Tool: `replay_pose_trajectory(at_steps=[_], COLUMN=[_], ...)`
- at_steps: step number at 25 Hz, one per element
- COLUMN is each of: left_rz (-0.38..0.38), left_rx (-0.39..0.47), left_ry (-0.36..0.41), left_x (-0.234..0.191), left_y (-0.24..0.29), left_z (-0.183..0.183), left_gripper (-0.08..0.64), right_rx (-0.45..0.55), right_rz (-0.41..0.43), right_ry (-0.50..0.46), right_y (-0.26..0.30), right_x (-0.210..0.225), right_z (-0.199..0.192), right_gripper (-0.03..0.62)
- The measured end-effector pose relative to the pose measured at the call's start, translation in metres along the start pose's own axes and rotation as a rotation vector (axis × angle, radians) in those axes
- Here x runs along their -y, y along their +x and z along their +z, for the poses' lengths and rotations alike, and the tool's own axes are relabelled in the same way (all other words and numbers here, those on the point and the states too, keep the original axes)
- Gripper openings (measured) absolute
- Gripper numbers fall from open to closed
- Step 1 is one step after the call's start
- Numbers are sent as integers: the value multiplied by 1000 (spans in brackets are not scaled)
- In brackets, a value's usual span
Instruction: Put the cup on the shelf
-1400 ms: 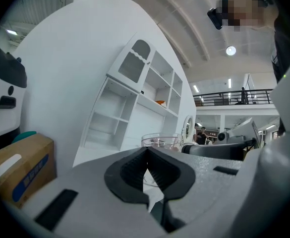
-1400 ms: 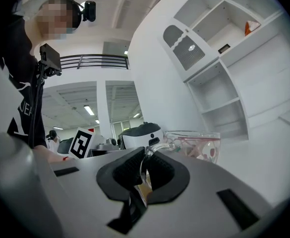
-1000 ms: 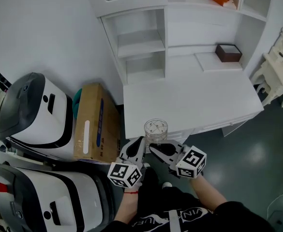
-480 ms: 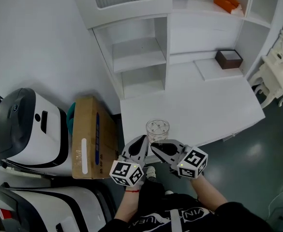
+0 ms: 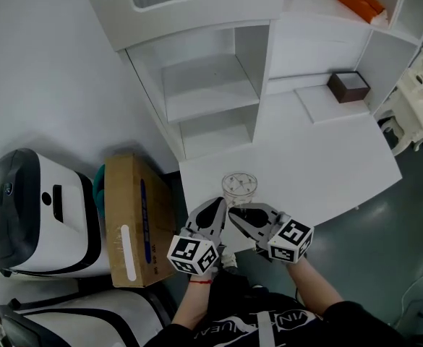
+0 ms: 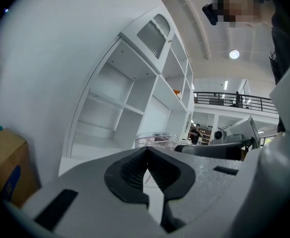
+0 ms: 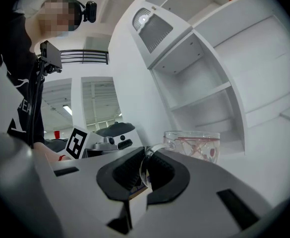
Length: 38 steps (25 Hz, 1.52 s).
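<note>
Box [image 5: 128,219] on floor, far left. Left gripper [image 5: 217,208] clenched, nothing in it. Cup [image 5: 239,186] (clear glass) at desk's [image 5: 327,157] near edge, handle pinched by right gripper [image 5: 238,213]. Shelf [image 5: 211,85] beyond, well apart.

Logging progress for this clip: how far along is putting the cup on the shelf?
Done: the right gripper is shut on the handle of the cup. In hand: the cup is held by the desk's front edge; the left gripper is shut, empty. Left: setting it on the shelf, whose compartments show no cup.
</note>
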<state>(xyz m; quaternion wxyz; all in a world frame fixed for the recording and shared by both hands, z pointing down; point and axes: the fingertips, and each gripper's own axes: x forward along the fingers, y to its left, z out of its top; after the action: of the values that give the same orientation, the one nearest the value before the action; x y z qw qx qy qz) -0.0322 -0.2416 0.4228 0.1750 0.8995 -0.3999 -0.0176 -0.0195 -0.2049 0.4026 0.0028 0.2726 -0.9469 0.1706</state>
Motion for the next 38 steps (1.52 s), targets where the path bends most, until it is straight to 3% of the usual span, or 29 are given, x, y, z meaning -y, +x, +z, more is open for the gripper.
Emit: replay_pose_trajectory(at_steps=[9,15,26,38], left_rz=[-15,3,80,119], left_rx=[-3,-12,-34,-13], left_ry=[-5,-11,16,26], left_x=[-50,-71,-110,-138], left_y=[29,41,75,109], left_z=[11,7,-18,-12], left_gripper=[6,6,6,6], right_rx=[6,25,-53,-50], right_rz=[-2,57,178,223], right_ry=[-16,-14,-68,-117], right_y=[45,60,85,105], right_x=[36,54,102,141], right_z=[7,2,-23,-15], right_gripper=[12,12,12,12])
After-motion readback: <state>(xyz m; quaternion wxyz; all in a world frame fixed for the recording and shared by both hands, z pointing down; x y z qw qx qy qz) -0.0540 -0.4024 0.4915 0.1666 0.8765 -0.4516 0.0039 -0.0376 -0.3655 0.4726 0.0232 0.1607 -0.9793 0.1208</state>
